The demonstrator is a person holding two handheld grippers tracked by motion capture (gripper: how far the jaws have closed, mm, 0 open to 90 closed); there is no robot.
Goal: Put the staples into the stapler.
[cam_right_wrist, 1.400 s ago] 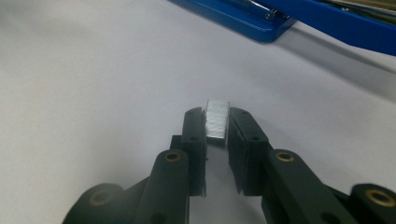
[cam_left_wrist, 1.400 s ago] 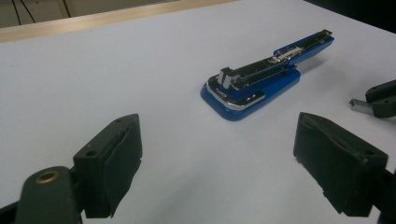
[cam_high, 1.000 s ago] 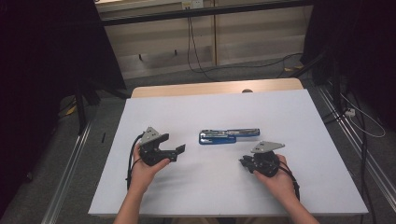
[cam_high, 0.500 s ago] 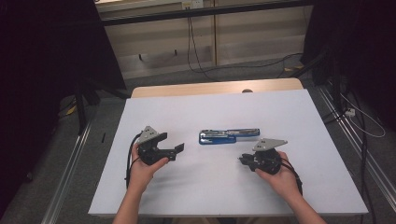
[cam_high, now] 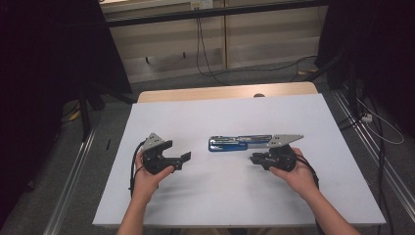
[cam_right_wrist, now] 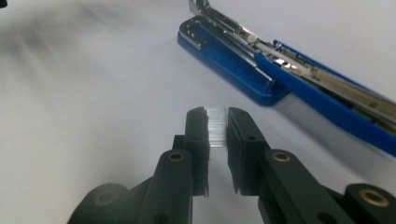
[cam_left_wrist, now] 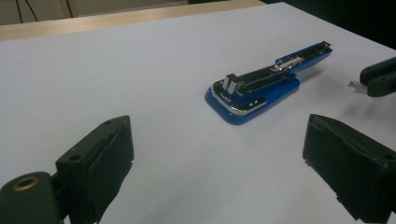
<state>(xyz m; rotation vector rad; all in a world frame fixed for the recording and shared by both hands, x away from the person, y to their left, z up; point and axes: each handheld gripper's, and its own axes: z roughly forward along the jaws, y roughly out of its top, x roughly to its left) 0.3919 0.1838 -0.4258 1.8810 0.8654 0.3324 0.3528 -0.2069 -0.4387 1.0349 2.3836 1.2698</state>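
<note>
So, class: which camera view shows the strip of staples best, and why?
The right gripper view: the staple strip sits close up, clamped between the right gripper jaws. The left gripper view shows just a pale sliver at that gripper's tip; in the high view it is too small to make out.

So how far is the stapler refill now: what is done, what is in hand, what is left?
Done: the stapler lies opened flat on the table, its channel exposed. In hand: the right gripper is shut on a strip of staples, held near the stapler. The left gripper is open and holds nothing. Left, probably: put the strip in the channel and close the stapler.
</note>
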